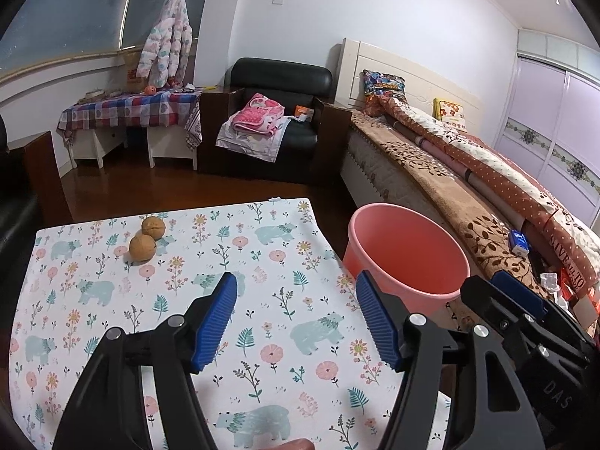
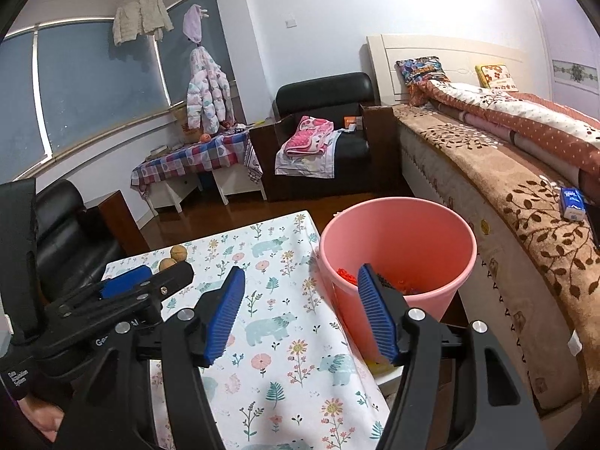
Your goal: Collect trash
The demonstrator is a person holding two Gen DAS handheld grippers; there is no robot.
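Your left claw (image 1: 296,300) has its blue ribbed pads (image 1: 219,315) spread apart, nothing between them, hovering over the surface with the floral bear-print cloth (image 1: 262,337). Your right claw (image 2: 298,292) is spread wide too and holds nothing, its right pad hanging in line with the mouth of the round pink plastic bin (image 2: 397,232).

From the left claw, look to eleven o'clock: two round brown walnut-like pieces (image 1: 148,238) sit side by side, touching or nearly so, near the far left corner of the cloth. By my read those are the trash left to collect. Red and dark scraps (image 2: 347,275) already lie at the bottom of the bin, so you're partway through, between a drop and the next pick.

The next move calls for a forward reach with the left claw to eleven o'clock, pads kept apart to straddle one piece alone. They're round and could roll off the cloth edge, so close gently. Then carry to the bin at your one o'clock, standing just beside the surface's right edge.

Further out: a bed with a brown leaf-patterned cover (image 2: 525,202) at three o'clock, a black leather armchair (image 1: 277,86) at twelve, a checked-cloth side table (image 1: 127,110) at ten, dark wood floor (image 1: 150,191) between.
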